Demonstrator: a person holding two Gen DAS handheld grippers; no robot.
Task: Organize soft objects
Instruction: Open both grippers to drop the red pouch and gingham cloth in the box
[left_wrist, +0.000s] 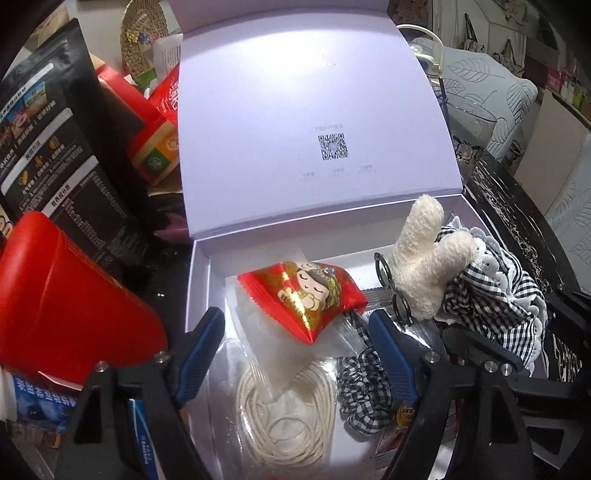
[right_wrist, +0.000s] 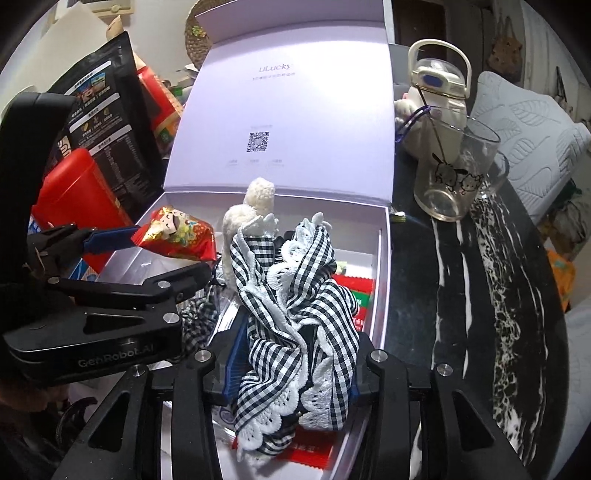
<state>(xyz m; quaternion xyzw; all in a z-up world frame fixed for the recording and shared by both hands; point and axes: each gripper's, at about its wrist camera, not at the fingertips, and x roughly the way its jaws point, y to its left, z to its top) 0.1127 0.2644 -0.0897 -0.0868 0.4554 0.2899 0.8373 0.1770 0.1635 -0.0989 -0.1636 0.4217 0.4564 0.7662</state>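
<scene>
An open lilac box (left_wrist: 201, 273) (right_wrist: 384, 258) with a raised lid holds soft things. My left gripper (left_wrist: 295, 328) (right_wrist: 166, 254) is open over the box, its jaws on either side of a red snack packet (left_wrist: 306, 293) (right_wrist: 177, 236). Below lie a bagged cord coil (left_wrist: 288, 417) and a gingham scrunchie (left_wrist: 364, 384). My right gripper (right_wrist: 291, 373) is shut on a black-and-white gingham lace-trimmed cloth (right_wrist: 295, 314) (left_wrist: 491, 295) of a cream plush rabbit (left_wrist: 417, 258) (right_wrist: 251, 210) with small glasses, held over the box's right half.
Red tin (left_wrist: 62, 295), black pouch (left_wrist: 55, 147) and red cartons (left_wrist: 147, 122) crowd the box's left. A glass mug (right_wrist: 454, 173) and a water bottle (right_wrist: 439, 81) stand to the right on the black marbled table (right_wrist: 480, 295). Red packets (right_wrist: 351, 291) lie in the box.
</scene>
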